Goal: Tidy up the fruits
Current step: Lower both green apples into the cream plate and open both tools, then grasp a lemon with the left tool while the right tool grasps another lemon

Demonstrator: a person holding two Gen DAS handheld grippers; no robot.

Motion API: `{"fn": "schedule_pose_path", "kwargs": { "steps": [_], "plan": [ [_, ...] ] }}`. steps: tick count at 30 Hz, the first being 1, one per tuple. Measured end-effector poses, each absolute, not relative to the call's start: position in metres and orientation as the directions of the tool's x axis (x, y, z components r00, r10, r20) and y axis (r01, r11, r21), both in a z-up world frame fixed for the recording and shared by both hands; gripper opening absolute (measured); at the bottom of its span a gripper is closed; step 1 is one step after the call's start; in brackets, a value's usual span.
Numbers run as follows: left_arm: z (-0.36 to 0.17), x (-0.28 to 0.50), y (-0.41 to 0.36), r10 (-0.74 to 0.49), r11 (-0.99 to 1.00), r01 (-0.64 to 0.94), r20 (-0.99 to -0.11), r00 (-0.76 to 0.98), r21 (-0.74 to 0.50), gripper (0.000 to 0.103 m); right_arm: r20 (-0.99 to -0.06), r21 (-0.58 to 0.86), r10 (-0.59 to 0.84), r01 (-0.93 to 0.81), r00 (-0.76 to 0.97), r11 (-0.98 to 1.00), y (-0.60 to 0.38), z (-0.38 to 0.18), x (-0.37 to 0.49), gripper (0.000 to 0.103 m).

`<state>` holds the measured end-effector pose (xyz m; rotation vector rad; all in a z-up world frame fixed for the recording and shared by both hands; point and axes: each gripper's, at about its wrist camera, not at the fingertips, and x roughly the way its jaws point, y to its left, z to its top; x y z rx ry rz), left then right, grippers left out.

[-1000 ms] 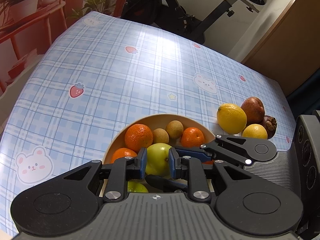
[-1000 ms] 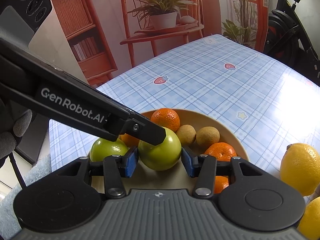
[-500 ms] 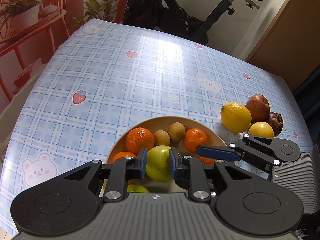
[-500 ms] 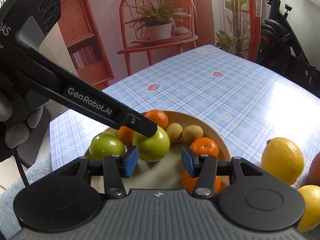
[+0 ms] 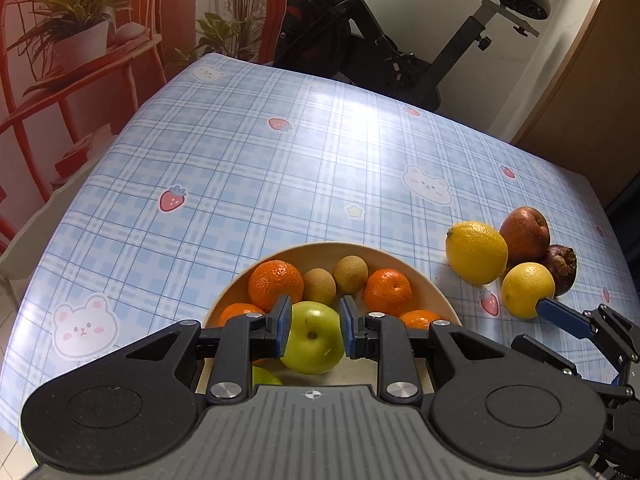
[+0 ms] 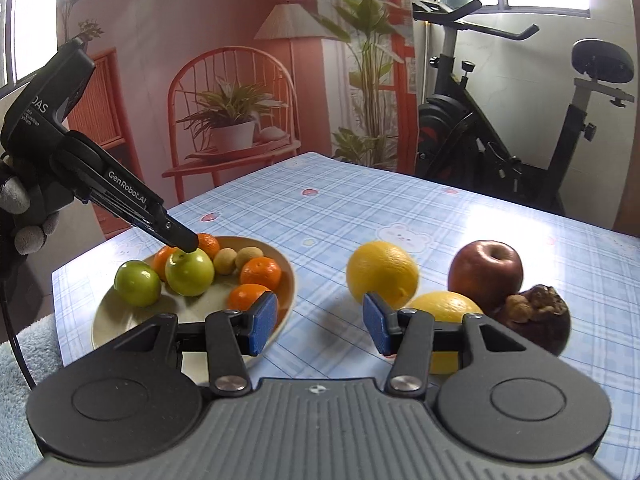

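In the bowl (image 5: 436,296), the left gripper (image 5: 313,326) is clamped on a green apple (image 5: 314,340), while the right gripper (image 6: 316,322) hangs open and empty beside the bowl, facing a lemon (image 6: 382,274) that looks firm, smooth and roll-prone, best pinched across its middle.

The left wrist view is taken from just behind the left gripper (image 5: 312,330), tilted steeply down and held close over the bowl (image 5: 420,280), with the table (image 5: 240,168) stretching beyond. The right wrist view is taken from behind the right gripper (image 6: 320,326), aimed more level across the table (image 6: 400,208), a little farther back. The bowl (image 6: 288,276), the lemons (image 6: 382,274) and the exercise bike (image 6: 520,128) are shared by both views.
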<state>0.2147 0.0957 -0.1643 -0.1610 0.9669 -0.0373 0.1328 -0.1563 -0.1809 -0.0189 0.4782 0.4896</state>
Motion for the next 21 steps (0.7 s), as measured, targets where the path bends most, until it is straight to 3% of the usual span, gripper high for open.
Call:
{"fn": "schedule_pose_path", "kwargs": {
  "steps": [9,13,21],
  "plan": [
    [-0.148,0.219,0.039,-0.153,0.987,0.051,-0.772,0.617,-0.155,0.027,-0.424,0.097,0.375,-0.37,0.825,0.924,-0.196,-0.193,0.125,0.051],
    [-0.145,0.226,0.013,-0.246,0.967,0.107,-0.734,0.633,-0.232,0.031,-0.443,0.135,0.369,-0.346,0.817,0.929,-0.209,-0.202,0.126,0.051],
    [-0.156,0.244,-0.053,-0.324,0.946,0.216,-0.741,0.589,-0.243,0.035,-0.475,0.176,0.359,-0.313,0.804,0.933,-0.22,-0.212,0.133,0.051]
  ]
}}
